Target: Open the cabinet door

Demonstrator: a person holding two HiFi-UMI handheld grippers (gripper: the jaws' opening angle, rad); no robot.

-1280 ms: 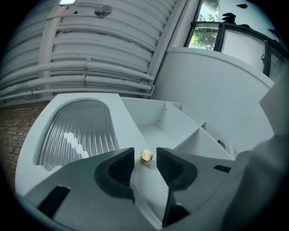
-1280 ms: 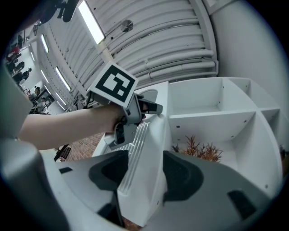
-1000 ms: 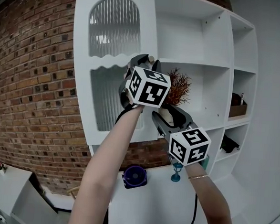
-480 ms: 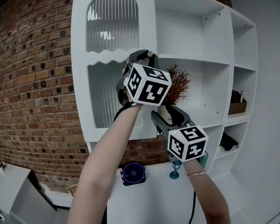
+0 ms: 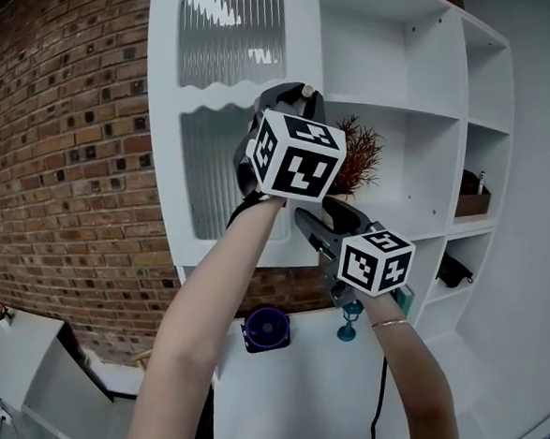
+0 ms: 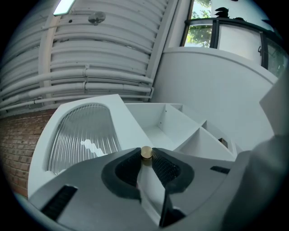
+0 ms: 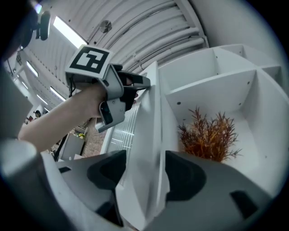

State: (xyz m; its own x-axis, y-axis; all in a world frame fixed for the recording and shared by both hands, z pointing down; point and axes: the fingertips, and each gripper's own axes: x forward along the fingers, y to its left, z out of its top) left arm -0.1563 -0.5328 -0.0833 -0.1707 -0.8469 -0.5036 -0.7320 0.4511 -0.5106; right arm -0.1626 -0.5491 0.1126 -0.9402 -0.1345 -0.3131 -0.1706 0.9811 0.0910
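Clamped on the brass knob (image 6: 146, 152) of the cabinet door (image 6: 83, 135), right at the tips of the left gripper (image 6: 146, 158) fingers (image 6: 168, 168). Spread wide and opening on the right gripper (image 7: 143, 173), fingers (image 7: 185, 176) either side of the ajar door's free edge.

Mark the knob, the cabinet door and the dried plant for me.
knob (image 6: 146, 153), left gripper view, its brass face.
cabinet door (image 5: 233, 35), head view, upper ribbed glass pane.
dried plant (image 7: 208, 134), right gripper view, middle of its sprigs.
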